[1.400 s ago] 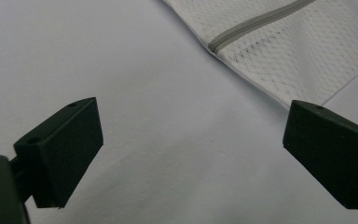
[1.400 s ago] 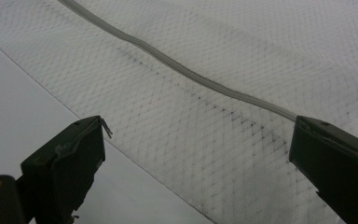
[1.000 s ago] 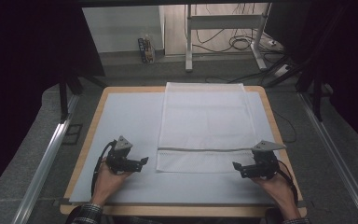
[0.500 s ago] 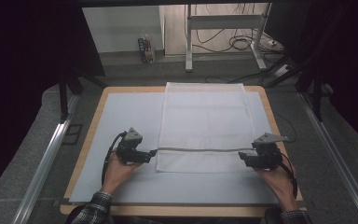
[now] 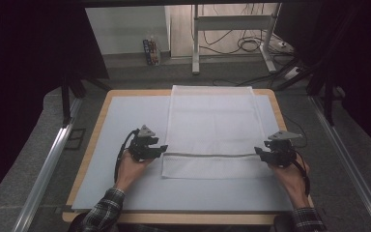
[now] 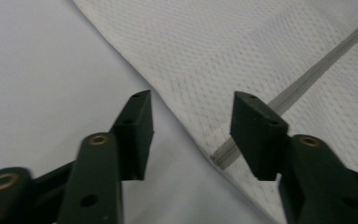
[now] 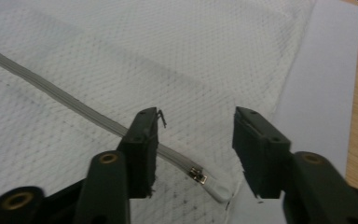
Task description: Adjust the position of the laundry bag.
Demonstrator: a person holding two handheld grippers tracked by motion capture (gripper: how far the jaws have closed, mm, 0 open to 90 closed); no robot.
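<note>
From the high view, my two hands have closed in on the white mesh bag [image 5: 212, 130] over the last second: my left gripper [image 5: 160, 149], which sat further down towards 7 o'clock on the pale mat [image 5: 121, 121], has come up and inwards to the bag's left edge, and my right gripper [image 5: 260, 152] has slid in from about 5 o'clock to the right edge, so both now sit at the two ends of the grey zipper [image 5: 207, 155] that crosses the bag near its lower end. The bag itself lies flat and unmoved, stretching from the middle of the mat up to 12 o'clock at the wooden table [image 5: 99, 125] edge. I read this as lining up to take the zipper ends, one to hold and one to pull, though nothing is gripped yet. In the left gripper view, my jaws stand spread with nothing between them but mat and cloth; the bag's edge runs diagonally from 11 o'clock down to 5 o'clock, and the zipper's blunt end [image 6: 223, 156] lies just beside my right-hand jaw. In the right gripper view, my jaws are likewise apart and empty, and the small metal zipper pull [image 7: 197, 175] sits low between them at about 6 o'clock, close to the left-hand jaw, with the zipper tape running off to 10 o'clock
</note>
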